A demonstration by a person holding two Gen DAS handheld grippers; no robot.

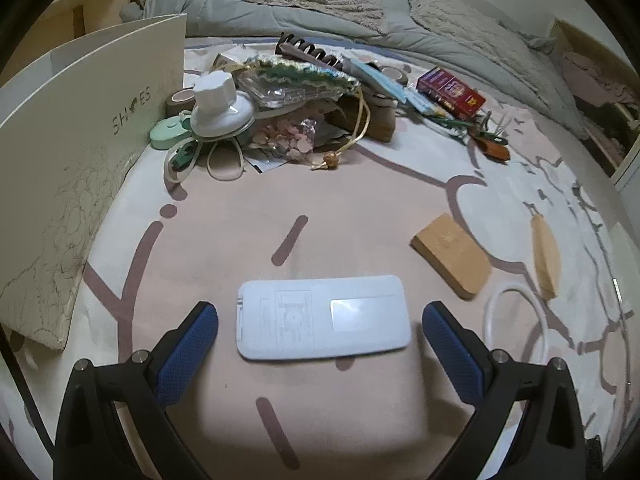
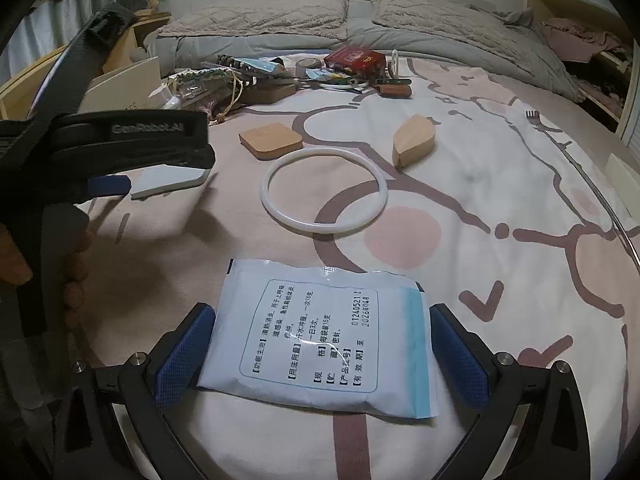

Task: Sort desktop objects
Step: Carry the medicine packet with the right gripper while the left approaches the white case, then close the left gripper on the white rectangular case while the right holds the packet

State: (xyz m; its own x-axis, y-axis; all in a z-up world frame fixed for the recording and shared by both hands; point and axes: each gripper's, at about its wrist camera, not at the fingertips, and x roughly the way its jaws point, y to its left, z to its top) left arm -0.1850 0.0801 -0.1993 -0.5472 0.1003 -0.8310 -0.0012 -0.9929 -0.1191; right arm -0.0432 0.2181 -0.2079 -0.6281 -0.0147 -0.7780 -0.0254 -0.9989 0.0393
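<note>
A flat white rectangular device [image 1: 323, 317] lies on the patterned bedspread between the blue pads of my left gripper [image 1: 320, 320], which is open around it without touching. A white medicine sachet [image 2: 320, 344] with a blue edge and printed text lies between the pads of my right gripper [image 2: 320, 344], also open. The right wrist view shows the left gripper [image 2: 110, 186] from the side, held by a hand [image 2: 74, 276], over the white device [image 2: 172, 182]. A pile of mixed small objects [image 1: 288, 108] sits farther back on the bed.
A cream shoe box [image 1: 76, 160] stands at the left. A wooden square block [image 1: 452, 256], a wooden oval piece [image 1: 545, 256] and a white ring [image 2: 324, 191] lie to the right. A red box [image 1: 452, 92] and grey pillows [image 1: 360, 4] are behind.
</note>
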